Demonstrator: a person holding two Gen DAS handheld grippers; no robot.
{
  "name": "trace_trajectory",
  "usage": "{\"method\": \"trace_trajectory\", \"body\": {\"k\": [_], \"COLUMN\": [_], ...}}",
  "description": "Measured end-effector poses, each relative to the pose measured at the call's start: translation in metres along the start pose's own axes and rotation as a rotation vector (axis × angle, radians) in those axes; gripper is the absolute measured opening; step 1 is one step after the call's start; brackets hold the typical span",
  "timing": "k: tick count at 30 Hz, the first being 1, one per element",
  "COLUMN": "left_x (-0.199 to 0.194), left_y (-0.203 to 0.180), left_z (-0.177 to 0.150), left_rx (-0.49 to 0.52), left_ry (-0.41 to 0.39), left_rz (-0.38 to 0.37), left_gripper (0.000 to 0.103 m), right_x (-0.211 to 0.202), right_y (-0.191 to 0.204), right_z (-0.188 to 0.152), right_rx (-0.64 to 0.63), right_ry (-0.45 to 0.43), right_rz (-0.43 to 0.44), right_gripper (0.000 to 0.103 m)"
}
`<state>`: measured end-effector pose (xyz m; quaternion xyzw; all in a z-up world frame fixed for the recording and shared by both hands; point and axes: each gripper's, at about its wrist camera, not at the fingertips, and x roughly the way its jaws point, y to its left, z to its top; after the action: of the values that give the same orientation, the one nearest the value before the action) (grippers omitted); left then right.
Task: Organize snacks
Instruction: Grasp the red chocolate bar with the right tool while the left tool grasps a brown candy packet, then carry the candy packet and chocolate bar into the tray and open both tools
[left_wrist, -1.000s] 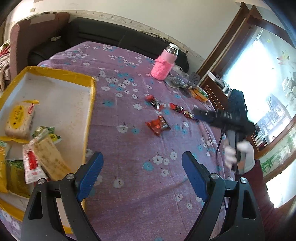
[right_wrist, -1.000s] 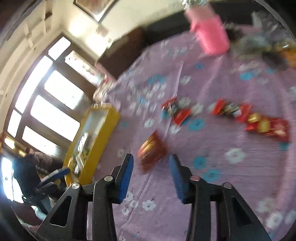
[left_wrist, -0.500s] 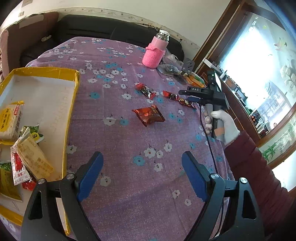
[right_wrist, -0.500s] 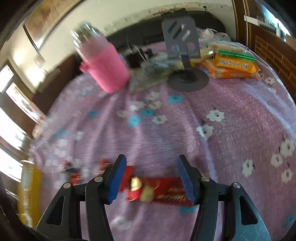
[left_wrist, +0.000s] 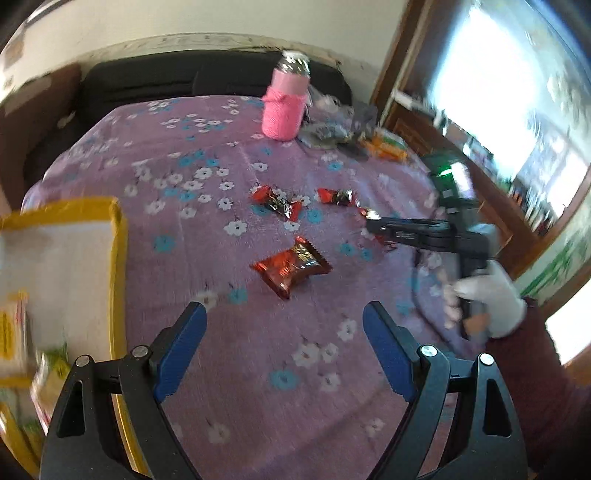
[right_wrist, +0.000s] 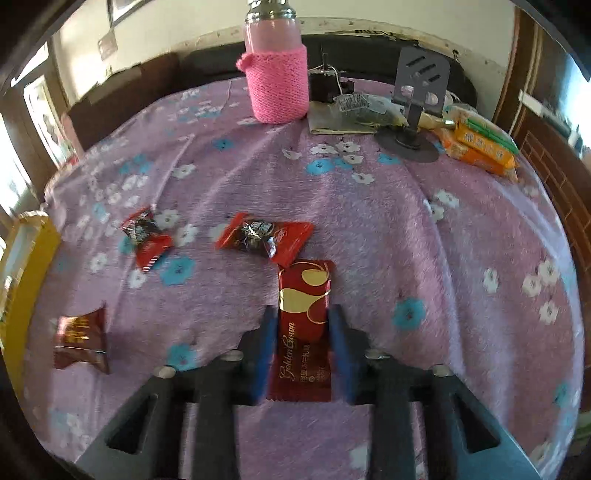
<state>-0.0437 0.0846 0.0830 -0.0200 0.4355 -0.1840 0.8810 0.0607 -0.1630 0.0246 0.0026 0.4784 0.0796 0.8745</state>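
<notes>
The yellow box (left_wrist: 117, 258) at the surface's left edge holds blurred snack packets (left_wrist: 11, 332). Left tongs (left_wrist: 284, 332) gape, released; right tongs (right_wrist: 303, 332) straddle the red bar (right_wrist: 303, 325), grip unclear.

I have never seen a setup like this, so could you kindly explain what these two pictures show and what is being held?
There is no robot: a person holds a two-finger gripper in each hand, each with a fisheye camera looking along its fingers. The left camera shows the left gripper open over a purple flowered tablecloth, a yellow-rimmed tray at its left, and a dark red snack packet ahead. The gloved right hand appears there too. The right camera shows the right gripper with its blue fingers on either side of a red wafer bar lying on the cloth, seemingly closed on it. Beyond stands a pink-sleeved bottle.
</notes>
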Motion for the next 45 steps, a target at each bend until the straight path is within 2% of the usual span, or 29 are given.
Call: {"method": "trace_trajectory", "body": {"k": [3,6,14,18,20,21,22,23,24,26,33,45], "left_x": [0.024,0.053,0.110,0.129,0.127,0.126,0.123,0.121,0.118,0.115,0.093,-0.004], "left_y": [-0.008,-0.018,-0.031,-0.031,-0.029,-0.029,-0.028,-0.029,-0.030,-0.034,-0.037,-0.011], "left_z": [0.009,0.018,0.030,0.029,0.029,0.029,0.029,0.029,0.029,0.026,0.015,-0.015], "left_rx": [0.090,0.170,0.294,0.301,0.279,0.267,0.253,0.247,0.242,0.252,0.204,0.014], "left_ry": [0.052,0.092,0.153,0.196,0.190,0.189,0.180,0.175,0.172,0.159,0.119,-0.039], "left_rz": [0.002,-0.002,0.045,0.040,0.051,0.057,0.054,0.049,0.056,0.087,0.078,0.073], "left_gripper": [0.087,0.087,0.087,0.088,0.088,0.079,0.058,0.046,0.028,0.028,0.028,0.028], "right_x": [-0.015,-0.026,-0.025,-0.025,-0.025,-0.025,-0.025,-0.025,-0.026,-0.026,-0.033,-0.038], "right_y": [-0.004,0.001,0.001,-0.004,-0.004,-0.003,-0.003,-0.002,-0.001,-0.001,0.002,-0.001], "right_z": [-0.019,-0.040,-0.044,-0.045,-0.045,-0.045,-0.045,-0.045,-0.045,-0.045,-0.046,-0.046], "right_rx": [0.055,0.102,0.117,0.142,0.142,0.140,0.138,0.138,0.137,0.138,0.127,0.141], "right_ry": [-0.020,-0.036,-0.056,-0.056,-0.058,-0.058,-0.060,-0.061,-0.063,-0.065,-0.097,-0.135], "right_rz": [0.066,0.170,0.242,0.274,0.272,0.269,0.265,0.261,0.257,0.251,0.216,0.227], "right_gripper": [0.028,0.028,0.028,0.028,0.028,0.028,0.028,0.028,0.028,0.028,0.028,0.028]}}
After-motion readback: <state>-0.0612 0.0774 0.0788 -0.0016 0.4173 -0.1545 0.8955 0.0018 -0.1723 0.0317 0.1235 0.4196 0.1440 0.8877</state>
